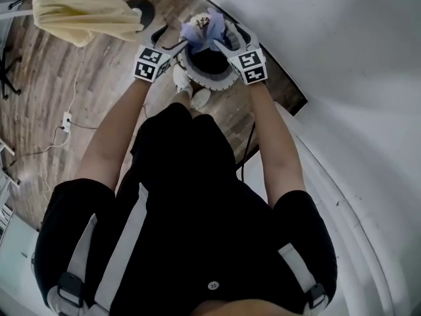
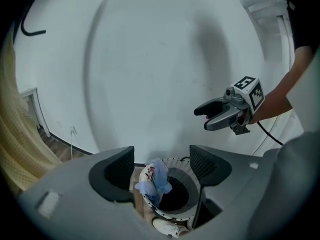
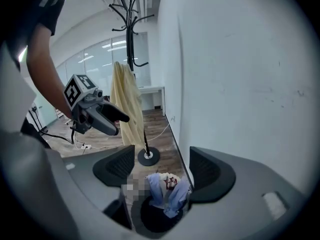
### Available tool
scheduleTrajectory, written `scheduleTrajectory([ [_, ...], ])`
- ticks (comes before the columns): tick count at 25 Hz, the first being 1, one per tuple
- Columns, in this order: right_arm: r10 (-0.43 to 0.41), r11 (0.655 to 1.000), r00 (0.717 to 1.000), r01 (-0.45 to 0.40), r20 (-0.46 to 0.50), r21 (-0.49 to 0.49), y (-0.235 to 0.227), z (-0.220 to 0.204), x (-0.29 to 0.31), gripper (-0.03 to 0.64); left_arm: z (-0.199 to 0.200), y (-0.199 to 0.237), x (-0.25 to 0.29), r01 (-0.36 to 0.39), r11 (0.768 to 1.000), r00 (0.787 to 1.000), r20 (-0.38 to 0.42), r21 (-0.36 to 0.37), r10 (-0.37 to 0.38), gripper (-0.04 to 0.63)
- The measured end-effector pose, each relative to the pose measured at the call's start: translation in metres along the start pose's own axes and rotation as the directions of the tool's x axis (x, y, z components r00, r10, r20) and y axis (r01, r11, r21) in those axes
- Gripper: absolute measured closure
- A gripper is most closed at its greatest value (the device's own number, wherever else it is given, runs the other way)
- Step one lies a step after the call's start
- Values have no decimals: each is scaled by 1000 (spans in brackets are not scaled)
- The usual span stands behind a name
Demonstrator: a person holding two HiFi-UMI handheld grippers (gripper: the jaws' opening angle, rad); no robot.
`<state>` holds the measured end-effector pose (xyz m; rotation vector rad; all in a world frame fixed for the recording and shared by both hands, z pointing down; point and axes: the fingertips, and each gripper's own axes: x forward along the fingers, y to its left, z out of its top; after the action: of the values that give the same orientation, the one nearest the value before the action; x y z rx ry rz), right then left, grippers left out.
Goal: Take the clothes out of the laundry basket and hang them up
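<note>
Both grippers are over the basket, side by side, pointing down and away from the person.

- Left gripper (image 1: 168,48): jaws wide apart, released, with nothing against either pad. In its own view (image 2: 161,154) the gap frames the laundry basket (image 2: 196,196), which lies below and ahead of the tips.
- Right gripper (image 1: 227,47): jaws also apart and empty. Its own view (image 3: 162,156) looks through the gap at the same basket mouth, well below the tips.
- The two grippers are apart, and neither touches cloth in any view.

Task item: a pale blue garment (image 1: 200,30).
- It is bunched on the basket rim (image 1: 207,83), on the far side from the person, just ahead of and between the two sets of jaws in the head view.
- It sits nearer the left gripper's left jaw line (image 2: 156,181) and nearer the right gripper's right jaw line (image 3: 167,191).
- It is crumpled, so no clear end or front can be told.
- Its long run goes from the rim down into the dark basket opening. Two blue folds hang inward, side by side.
- At the top, between the folds, is a white patch with red marks.

Surroundings:
- Beyond the left gripper, further off to its left, a yellow garment (image 1: 82,13) hangs lengthwise from a black coat stand (image 3: 131,29).
- The stand's round base (image 3: 148,157) is on the wooden floor (image 1: 39,97).
- A white wall (image 1: 342,45) stands close on the right gripper's side.
</note>
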<state>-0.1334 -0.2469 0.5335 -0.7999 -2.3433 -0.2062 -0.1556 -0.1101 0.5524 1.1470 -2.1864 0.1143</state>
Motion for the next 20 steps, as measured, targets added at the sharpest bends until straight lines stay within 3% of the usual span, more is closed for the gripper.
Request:
scheduleTrajectory([
  [7, 33, 999, 997, -32, -77, 7, -36, -34, 69, 284, -26, 30, 65, 24, 998, 997, -78, -64, -29, 242],
  [11, 94, 995, 986, -98, -135, -16, -48, -64, 116, 285, -50, 48, 106, 6, 995, 995, -94, -100, -15, 242],
  [16, 186, 973, 957, -210, -221, -91, -61, -114, 181, 291, -83, 73, 164, -5, 994, 993, -120, -113, -9, 242],
  [20, 254, 945, 912, -305, -322, -116, -64, -167, 219, 295, -122, 77, 203, 13, 991, 980, -194, -136, -39, 242],
])
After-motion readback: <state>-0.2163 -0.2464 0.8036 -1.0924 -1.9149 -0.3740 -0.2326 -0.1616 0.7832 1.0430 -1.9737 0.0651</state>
